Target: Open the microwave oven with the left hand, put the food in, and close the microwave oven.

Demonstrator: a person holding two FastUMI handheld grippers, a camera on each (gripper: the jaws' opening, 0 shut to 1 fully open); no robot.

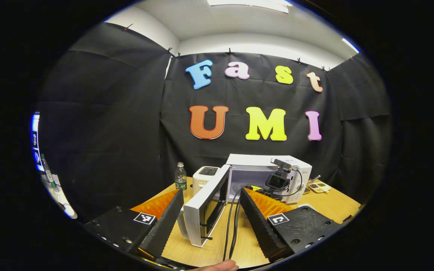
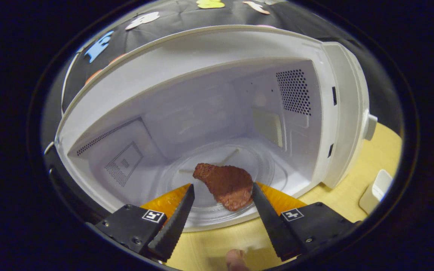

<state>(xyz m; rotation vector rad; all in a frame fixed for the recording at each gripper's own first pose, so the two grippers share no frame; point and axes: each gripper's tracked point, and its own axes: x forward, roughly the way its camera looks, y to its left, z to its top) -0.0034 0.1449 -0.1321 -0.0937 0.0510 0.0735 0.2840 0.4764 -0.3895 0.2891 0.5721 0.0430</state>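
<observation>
- Wood-toned table fills the lower middle of the left gripper view and carries the white microwave oven at centre; its door stands swung wide open toward the lower centre of that frame.
- White cavity walls take up most of the right gripper view, with the glass turntable on the floor in the lower middle.
- Reddish-brown food lies on the turntable, just inside the cavity mouth, low in the frame.
- Right gripper sits at the bottom of its own view with its fingers spread apart to either side of the food — I judge it released, not gripped.
- Left gripper is at the bottom of its view, fingers wide apart and grasping nothing; the open door shows between them.
- Step in hand, as I judge it: the food is placed — what is left is closing. The next move calls for drawing the right gripper clear of the opening, then pushing the door shut with the left.
</observation>
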